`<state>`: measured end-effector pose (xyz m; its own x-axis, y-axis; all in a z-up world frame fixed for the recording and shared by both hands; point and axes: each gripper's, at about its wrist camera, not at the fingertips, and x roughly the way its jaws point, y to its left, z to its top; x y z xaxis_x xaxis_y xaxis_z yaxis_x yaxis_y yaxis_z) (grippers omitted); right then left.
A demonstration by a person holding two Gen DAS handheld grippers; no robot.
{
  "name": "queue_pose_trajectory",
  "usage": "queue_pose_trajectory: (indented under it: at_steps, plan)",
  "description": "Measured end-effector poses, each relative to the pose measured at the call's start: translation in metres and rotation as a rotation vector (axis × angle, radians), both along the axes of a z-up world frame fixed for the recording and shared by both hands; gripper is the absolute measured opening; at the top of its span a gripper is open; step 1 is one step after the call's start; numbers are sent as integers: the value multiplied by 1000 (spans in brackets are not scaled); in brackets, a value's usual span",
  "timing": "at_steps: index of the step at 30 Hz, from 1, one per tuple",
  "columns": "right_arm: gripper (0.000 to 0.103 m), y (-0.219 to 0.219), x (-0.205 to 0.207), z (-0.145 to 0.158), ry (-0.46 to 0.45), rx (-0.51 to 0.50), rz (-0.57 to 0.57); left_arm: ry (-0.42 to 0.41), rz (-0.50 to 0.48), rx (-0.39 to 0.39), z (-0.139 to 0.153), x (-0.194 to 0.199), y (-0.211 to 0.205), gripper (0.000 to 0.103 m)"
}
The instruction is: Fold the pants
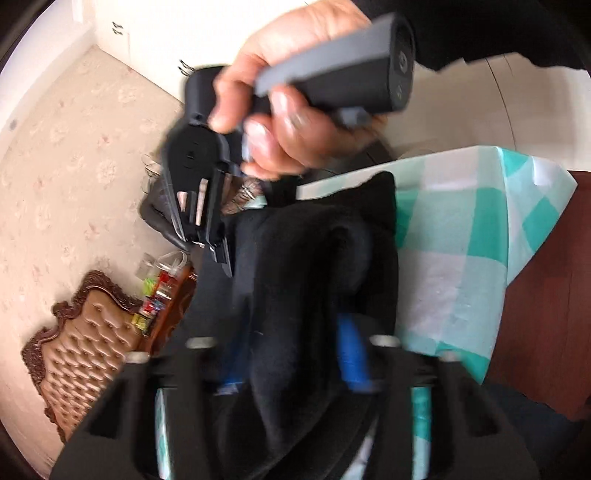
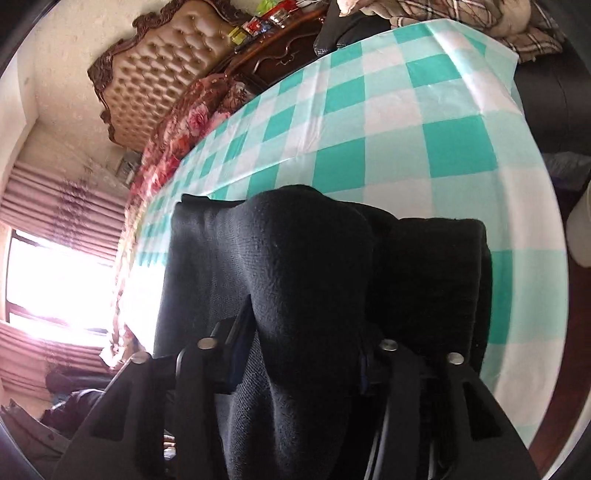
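The black pants (image 1: 314,258) lie bunched on a table under a green-and-white checked cloth (image 1: 461,229). My left gripper (image 1: 291,332) points down at them, and a thick fold of the fabric fills the gap between its blue pads (image 1: 352,354). A hand (image 1: 295,74) holds my right gripper (image 1: 221,254) just beyond, its tips down at the far-left edge of the pants. In the right wrist view a rounded hump of the pants (image 2: 306,258) rises between the fingers of the right gripper (image 2: 301,347) and hides their tips. The rest of the garment lies flat on the cloth (image 2: 388,110).
A tufted brown headboard (image 2: 162,66) and floral bedding (image 2: 192,122) stand past the table's left edge. Beside them is a wooden stand with small colourful items (image 1: 159,295). A plaid blanket (image 2: 480,22) is heaped beyond the far end. A bright window (image 2: 48,277) is at the left.
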<state>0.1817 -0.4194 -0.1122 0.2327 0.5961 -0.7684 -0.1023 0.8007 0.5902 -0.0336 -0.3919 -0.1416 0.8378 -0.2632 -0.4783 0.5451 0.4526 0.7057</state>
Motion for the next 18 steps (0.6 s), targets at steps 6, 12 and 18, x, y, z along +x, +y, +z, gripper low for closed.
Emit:
queue_pose_trajectory:
  at_steps: [6, 12, 18]
  plan:
    - [27, 6, 2, 50, -100, -44, 67, -87, 9, -18, 34, 1, 2, 28]
    - [27, -15, 0, 76, -176, -90, 63, -143, -29, -5, 50, 8, -19, 28]
    - [30, -30, 7, 5, -152, -204, 35, -87, -40, 73, -6, 18, -46, 29]
